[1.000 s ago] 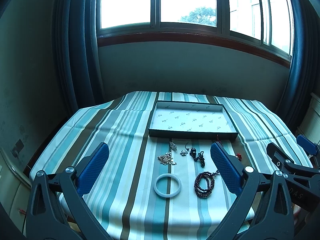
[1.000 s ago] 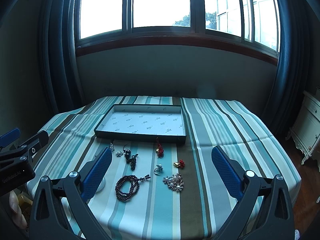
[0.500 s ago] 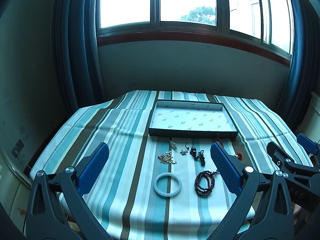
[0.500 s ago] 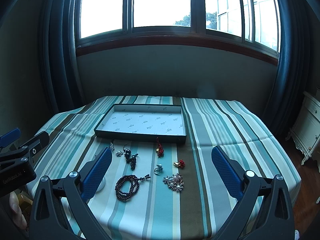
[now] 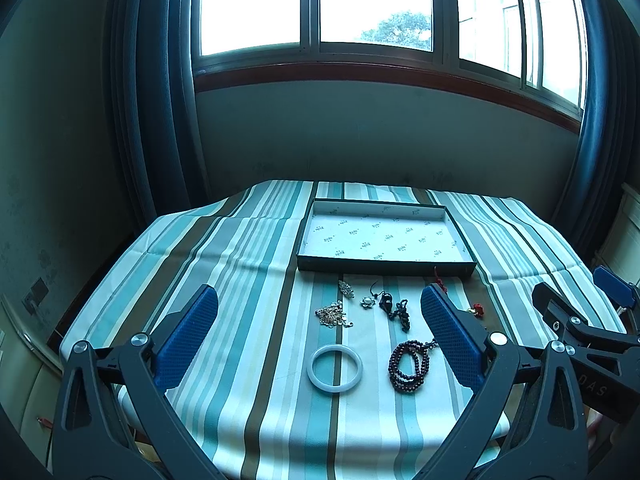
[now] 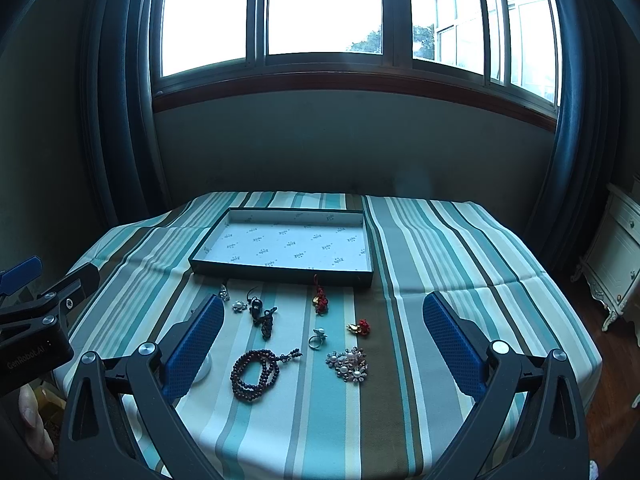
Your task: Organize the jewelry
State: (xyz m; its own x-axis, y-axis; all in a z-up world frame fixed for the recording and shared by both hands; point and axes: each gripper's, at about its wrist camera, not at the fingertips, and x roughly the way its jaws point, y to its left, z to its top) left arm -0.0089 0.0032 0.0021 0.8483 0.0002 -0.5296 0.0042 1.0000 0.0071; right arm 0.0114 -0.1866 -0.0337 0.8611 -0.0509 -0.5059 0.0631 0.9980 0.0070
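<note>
Striped tabletop (image 5: 224, 264) sat under the window, shallow tray (image 5: 384, 267) at the far middle with nothing in it. Left to right in front of it: white bangle (image 5: 335, 367), dark bead bracelet (image 6: 254, 374), pearl brooch (image 6: 349, 364). Left tool (image 5: 320, 340) and right tool (image 6: 322, 338) both hung wide open, gripping nothing.

I'm in a home bedroom: striped bedspread (image 6: 440, 248), dark curtains (image 6: 120, 100), wide window (image 6: 320, 12), white dresser (image 6: 616, 248).
</note>
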